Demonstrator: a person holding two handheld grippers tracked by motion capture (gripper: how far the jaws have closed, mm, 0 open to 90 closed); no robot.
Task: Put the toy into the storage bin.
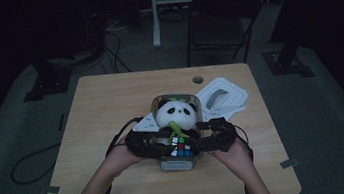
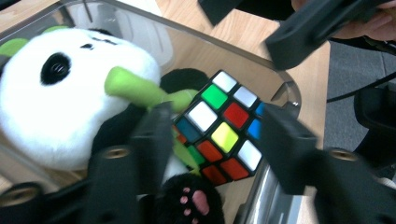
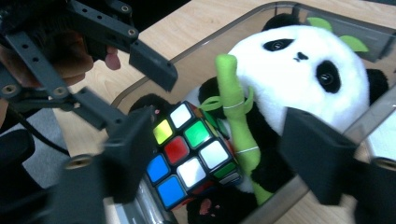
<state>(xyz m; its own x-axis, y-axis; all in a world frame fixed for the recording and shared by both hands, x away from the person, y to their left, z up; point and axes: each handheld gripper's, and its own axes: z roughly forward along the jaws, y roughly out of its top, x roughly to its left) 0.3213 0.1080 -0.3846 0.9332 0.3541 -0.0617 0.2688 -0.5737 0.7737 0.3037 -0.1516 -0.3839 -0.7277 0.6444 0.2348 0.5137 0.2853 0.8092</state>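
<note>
The cube point(image 2: 219, 128) is a twisty puzzle with a black frame and square stickers, three by three on each face. In the left gripper view one face shows white, green, red, yellow and orange tiles, with blue at the right edge. In the right gripper view point(image 3: 191, 151) the face toward the camera reads yellow, white, red, green, blue and white. It sits tilted on one corner at the near end of a clear bin point(image 1: 181, 164), leaning on the belly of a plush panda point(image 1: 176, 116).

The left gripper point(image 2: 212, 140) has its jaws spread to either side of the cube, released, with a gap between pads and cube. The right gripper point(image 3: 219, 156) is also released: one jaw stands just beside the cube's left edge, the other across the bin's wall by the panda, neither pressing on anything. In the high view both grippers meet over the bin's near end, a hand point(image 1: 117, 157) behind each.

The panda lies on its back, white head toward the far end, black ears and eye patches, a green bamboo stalk point(image 3: 236, 112) held across its chest, and a pink pad on its black paw point(image 2: 194, 200). The stalk touches the cube's upper edge.

Beyond the bin, a white lid point(image 1: 220, 98) lies on the wooden table point(image 1: 105, 105), near a round cable hole point(image 1: 198, 79). A dark chair point(image 1: 220, 20) stands behind the table.
</note>
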